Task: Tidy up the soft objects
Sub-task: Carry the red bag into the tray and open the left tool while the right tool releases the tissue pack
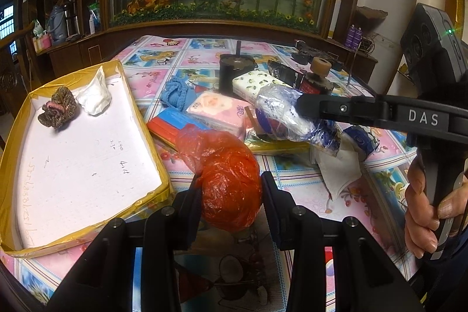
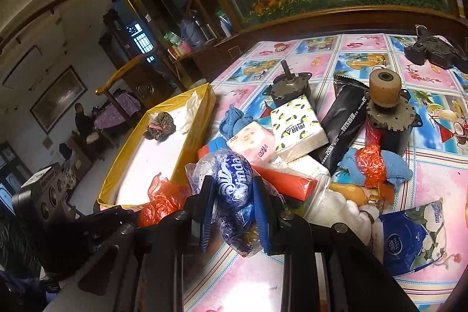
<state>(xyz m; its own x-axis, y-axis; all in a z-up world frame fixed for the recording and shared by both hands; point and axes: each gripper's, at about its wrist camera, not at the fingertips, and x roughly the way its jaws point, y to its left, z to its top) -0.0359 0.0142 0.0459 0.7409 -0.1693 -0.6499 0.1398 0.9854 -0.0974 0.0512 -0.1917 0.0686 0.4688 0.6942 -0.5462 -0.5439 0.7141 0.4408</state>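
Two grippers are working above a table [image 1: 292, 174] with a patterned cloth. One, the left gripper [image 1: 231, 195], is clamping a crumpled red bag [image 1: 231, 183] just right of a yellow-edged tray [image 1: 140, 95]. Its partner, the right gripper [image 2: 234, 203], is squeezing a blue-and-white Vinda pack [image 2: 231, 183] wrapped in clear plastic, held above the pile near the tray's corner. Inside the tray a patterned cloth bundle [image 1: 60, 108] and a white wad [image 1: 95, 95] are lying side by side. Tissue packs [image 2: 298, 127], a blue knit cloth [image 1: 177, 92] and two motors [image 2: 386, 113] are crowding the table beyond.
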